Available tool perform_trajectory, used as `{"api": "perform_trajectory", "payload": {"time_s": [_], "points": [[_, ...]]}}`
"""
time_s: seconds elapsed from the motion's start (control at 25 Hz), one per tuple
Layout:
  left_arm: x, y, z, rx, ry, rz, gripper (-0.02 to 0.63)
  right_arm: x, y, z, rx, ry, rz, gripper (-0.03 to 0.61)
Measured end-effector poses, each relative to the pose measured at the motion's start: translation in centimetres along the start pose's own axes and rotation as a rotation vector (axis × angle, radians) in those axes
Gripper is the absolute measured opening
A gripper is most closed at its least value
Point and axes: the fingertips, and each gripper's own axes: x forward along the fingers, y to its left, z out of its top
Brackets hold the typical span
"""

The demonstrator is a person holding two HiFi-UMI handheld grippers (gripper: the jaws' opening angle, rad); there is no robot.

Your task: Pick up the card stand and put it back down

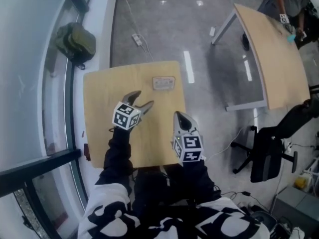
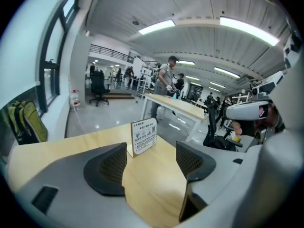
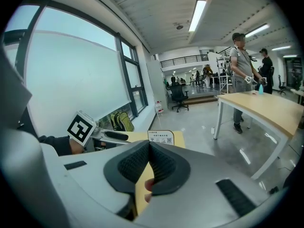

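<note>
Card stand (image 1: pixel 163 83) stands upright on wood table (image 1: pixel 99 103), close to far edge. Left gripper (image 1: pixel 142 99) sits near stand, on its near-left side, jaws wide apart, nothing between them, not touching stand. Right gripper (image 1: pixel 180 117) is nearer and further right, jaws pressed together, seems empty.

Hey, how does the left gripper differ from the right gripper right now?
The left gripper has its jaws wide apart; the right gripper has its jaws shut together. The left gripper reaches nearer the card stand and angles toward it; the right gripper sits farther back over the table. Both are empty, and neither touches the card stand.
</note>
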Motion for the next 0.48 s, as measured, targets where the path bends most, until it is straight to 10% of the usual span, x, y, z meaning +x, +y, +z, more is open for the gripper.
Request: {"api": "perform_trajectory", "payload": {"time_s": [0.48], "points": [[-10.4,-5.7,9.8,0.042,-0.29,0.331,0.18,-3.4,2.8,7.0,-0.064,-0.146,0.108,0.02]]}}
